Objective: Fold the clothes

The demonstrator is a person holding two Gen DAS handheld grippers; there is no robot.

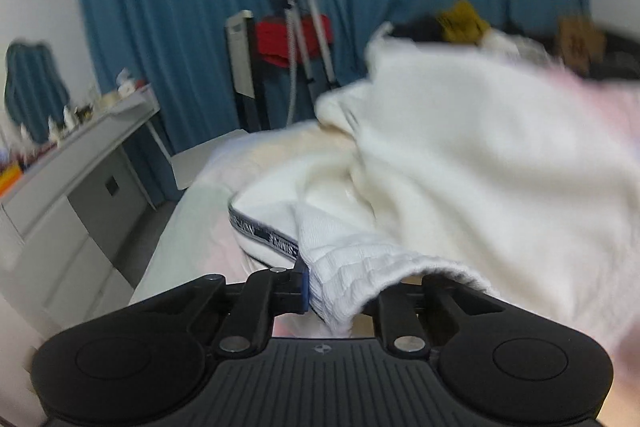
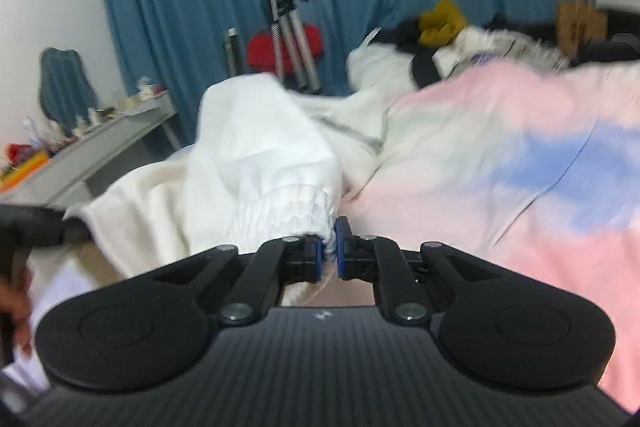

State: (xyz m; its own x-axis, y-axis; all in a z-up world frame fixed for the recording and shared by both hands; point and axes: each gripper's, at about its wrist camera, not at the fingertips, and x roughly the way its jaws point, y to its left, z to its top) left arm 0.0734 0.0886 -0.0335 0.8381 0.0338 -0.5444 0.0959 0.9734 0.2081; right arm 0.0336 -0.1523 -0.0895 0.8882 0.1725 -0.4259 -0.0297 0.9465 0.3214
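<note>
A white garment (image 1: 352, 267) with a ribbed elastic edge hangs across my left gripper (image 1: 340, 291). It fills the gap beside the blue left pad (image 1: 305, 287) and hides the right finger, so this gripper is shut on the cloth. A grey lettered band (image 1: 260, 231) runs along the fabric beyond it. In the right wrist view, my right gripper (image 2: 328, 251) is shut on the gathered elastic edge of the same white garment (image 2: 264, 155), which bulges upward to the left. Both views are motion-blurred.
A pink and blue bed cover (image 2: 520, 187) lies under and to the right of the cloth. Piled clothes (image 2: 440, 23) sit at the bed's far end. A grey desk (image 1: 80, 155) with clutter stands left, with blue curtains (image 1: 180, 7) behind. A hand (image 2: 16, 307) shows at the left edge.
</note>
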